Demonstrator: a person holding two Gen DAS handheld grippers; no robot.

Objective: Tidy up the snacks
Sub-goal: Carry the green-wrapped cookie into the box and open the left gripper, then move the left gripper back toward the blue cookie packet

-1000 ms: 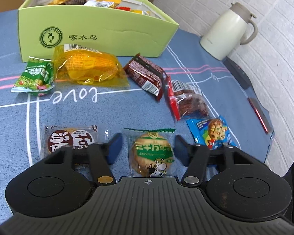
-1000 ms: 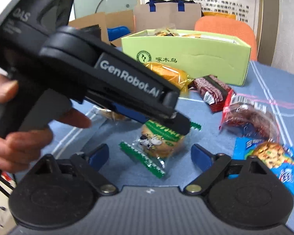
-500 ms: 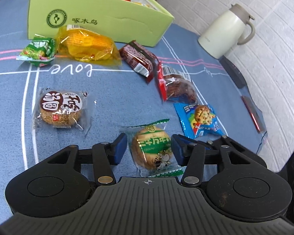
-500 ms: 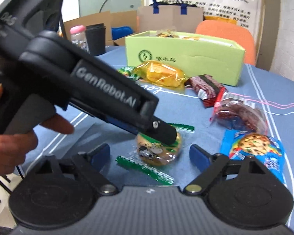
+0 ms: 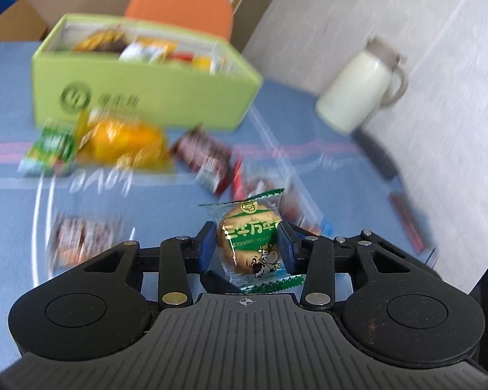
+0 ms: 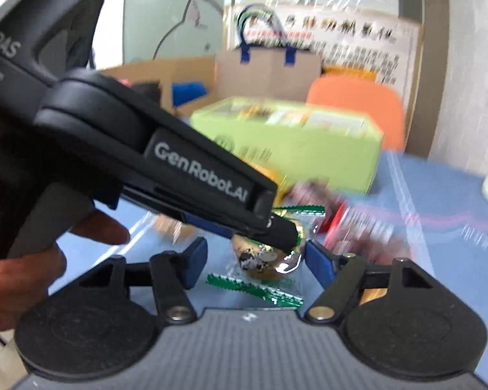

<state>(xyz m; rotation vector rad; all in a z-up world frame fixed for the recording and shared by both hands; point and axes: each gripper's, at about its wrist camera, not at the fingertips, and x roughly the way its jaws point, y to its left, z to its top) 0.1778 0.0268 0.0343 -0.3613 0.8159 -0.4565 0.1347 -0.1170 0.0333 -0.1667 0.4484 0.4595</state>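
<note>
My left gripper point(image 5: 248, 247) is shut on a round biscuit in a clear wrapper with green print point(image 5: 251, 243) and holds it above the blue tablecloth. The same biscuit point(image 6: 263, 260) shows in the right wrist view, pinched by the left gripper's black fingers point(image 6: 281, 230). My right gripper point(image 6: 255, 263) is open and empty just behind it. The green snack box point(image 5: 140, 97) with several packets inside stands at the back. Loose snacks lie before it: a green packet point(image 5: 50, 149), a yellow one point(image 5: 123, 139), a brown one point(image 5: 205, 159).
A cream thermos jug point(image 5: 361, 87) stands at the right near the white wall. A round wrapped cake point(image 5: 81, 240) lies at the left on the cloth. An orange chair point(image 5: 182, 6) and cardboard boxes point(image 6: 192, 78) are behind the table. A person's hand point(image 6: 32, 260) holds the left gripper.
My left gripper has closed on the green-wrapped biscuit and lifted it off the cloth; the view tilted up toward the box. My right gripper stays open behind it.
</note>
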